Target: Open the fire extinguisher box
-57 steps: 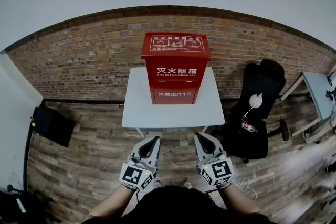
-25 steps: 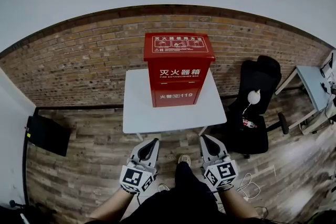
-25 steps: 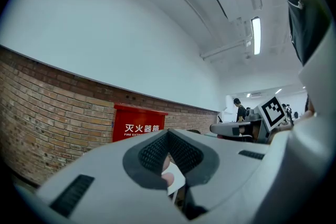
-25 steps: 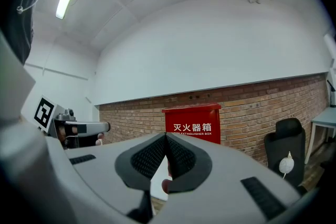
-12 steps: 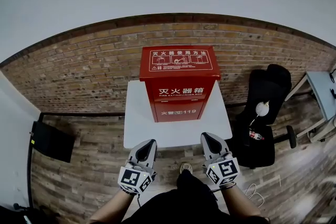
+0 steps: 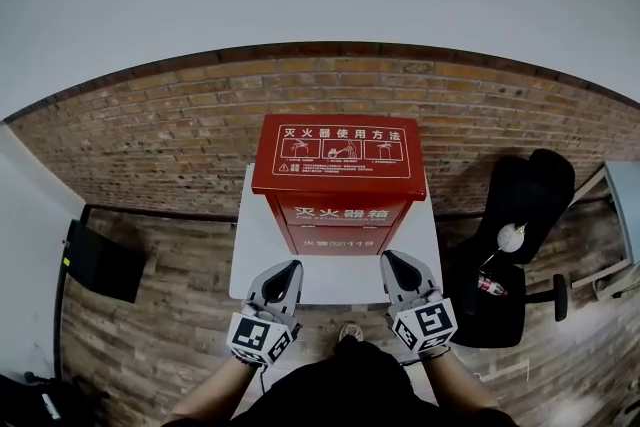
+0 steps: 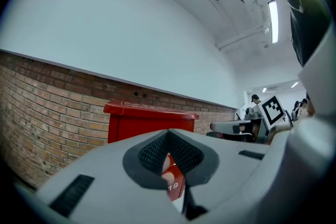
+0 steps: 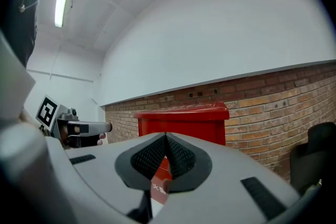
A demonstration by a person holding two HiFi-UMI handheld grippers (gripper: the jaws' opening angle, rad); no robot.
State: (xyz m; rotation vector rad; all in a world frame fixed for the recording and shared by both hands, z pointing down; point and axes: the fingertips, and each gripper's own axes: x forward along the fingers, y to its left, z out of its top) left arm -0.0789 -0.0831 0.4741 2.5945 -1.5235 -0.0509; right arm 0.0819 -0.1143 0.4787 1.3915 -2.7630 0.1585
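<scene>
A red fire extinguisher box [image 6: 338, 185] with white print stands upright on a small white table [image 6: 250, 260] against the brick wall, its lid down. My left gripper [image 6: 287, 267] is shut and empty over the table's near edge, left of the box front. My right gripper [image 6: 391, 258] is shut and empty at the near edge, right of the box front. Neither touches the box. The box [image 7: 149, 120] rises ahead in the left gripper view, beyond the closed left gripper [image 7: 168, 136]. In the right gripper view the box [image 8: 184, 120] stands behind the closed right gripper [image 8: 165, 136].
A brick wall [image 6: 150, 130] runs behind the table, on a wood plank floor [image 6: 150, 335]. A black office chair [image 6: 510, 255] with a lamp and a bottle stands to the right. A black flat case [image 6: 100, 263] lies on the floor at left.
The view has come closer to the table and box, which now look larger and nearer. Both grippers have advanced from over the floor to the table's near edge, still shut.
</scene>
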